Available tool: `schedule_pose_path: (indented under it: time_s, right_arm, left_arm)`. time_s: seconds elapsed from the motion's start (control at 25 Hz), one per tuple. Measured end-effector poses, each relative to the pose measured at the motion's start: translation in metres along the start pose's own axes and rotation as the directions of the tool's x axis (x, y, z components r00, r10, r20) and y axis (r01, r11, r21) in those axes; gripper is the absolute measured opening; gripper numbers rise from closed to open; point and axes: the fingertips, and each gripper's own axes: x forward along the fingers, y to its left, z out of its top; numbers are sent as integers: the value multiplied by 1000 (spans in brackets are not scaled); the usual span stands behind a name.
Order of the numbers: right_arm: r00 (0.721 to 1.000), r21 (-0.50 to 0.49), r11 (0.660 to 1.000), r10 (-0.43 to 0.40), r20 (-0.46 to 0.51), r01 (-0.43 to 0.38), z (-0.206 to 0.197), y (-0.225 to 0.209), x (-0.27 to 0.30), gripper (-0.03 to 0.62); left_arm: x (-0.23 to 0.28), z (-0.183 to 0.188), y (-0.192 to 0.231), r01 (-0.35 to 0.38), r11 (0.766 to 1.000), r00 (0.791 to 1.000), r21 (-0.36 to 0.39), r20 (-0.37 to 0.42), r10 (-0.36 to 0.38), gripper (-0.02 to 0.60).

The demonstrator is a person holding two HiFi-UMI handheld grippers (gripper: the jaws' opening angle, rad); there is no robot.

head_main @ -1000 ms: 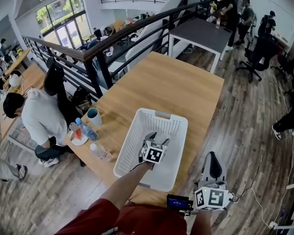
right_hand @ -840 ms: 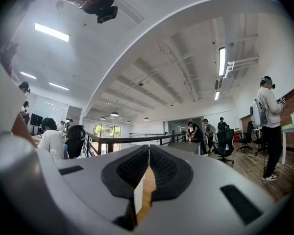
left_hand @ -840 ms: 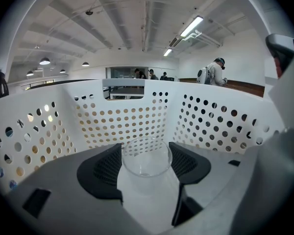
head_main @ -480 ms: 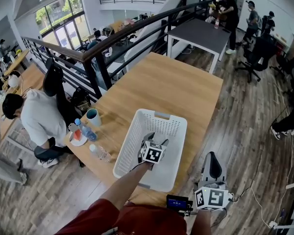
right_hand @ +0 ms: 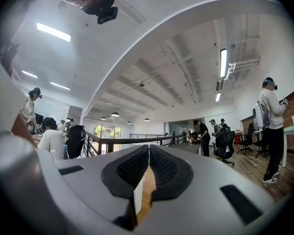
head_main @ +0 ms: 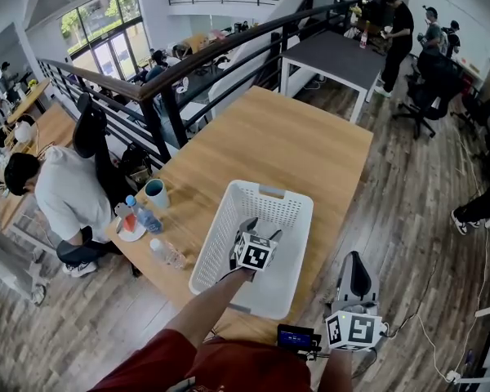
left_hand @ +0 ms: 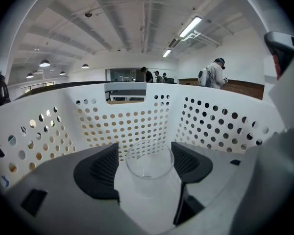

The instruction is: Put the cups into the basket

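A white perforated basket (head_main: 225, 205) stands at the near end of the wooden table (head_main: 286, 141). My left gripper (head_main: 261, 230) reaches down into it. In the left gripper view a clear glass cup (left_hand: 149, 161) stands on the basket floor between the dark pads (left_hand: 102, 166) of my left gripper (left_hand: 146, 164). The jaws have just been opening, and the pads stand slightly off the glass. The basket wall (left_hand: 210, 126) rises all round it. My right gripper (head_main: 356, 261) hangs off the table's near right corner, shut and empty, as the right gripper view (right_hand: 148, 168) shows. A teal mug (head_main: 156, 193) stands at the table's left edge.
By the mug are a water bottle (head_main: 143, 216), a small plate (head_main: 132, 233) and a second bottle (head_main: 170, 256) lying down. A seated person (head_main: 61, 194) is just left of the table. A railing (head_main: 188, 64) runs behind, and a small black device (head_main: 298, 337) lies at the near edge.
Both grippers stay where they were. Only people by the far dark table have walked a little to the right.
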Motion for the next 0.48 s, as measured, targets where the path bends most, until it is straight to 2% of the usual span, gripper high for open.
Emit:
schedule_pose_path:
  time_s: [0.2, 0.48]
  right_arm:
    - [1000, -6, 1000, 5, 4, -5, 0, 2, 1, 11]
    - [1000, -6, 1000, 13, 5, -13, 0, 4, 2, 11]
  left_arm:
    - [-3, 1, 1, 23, 1000, 1000, 16, 0, -23, 324]
    - [-8, -1, 0, 43, 999, 999, -11, -14, -43, 336]
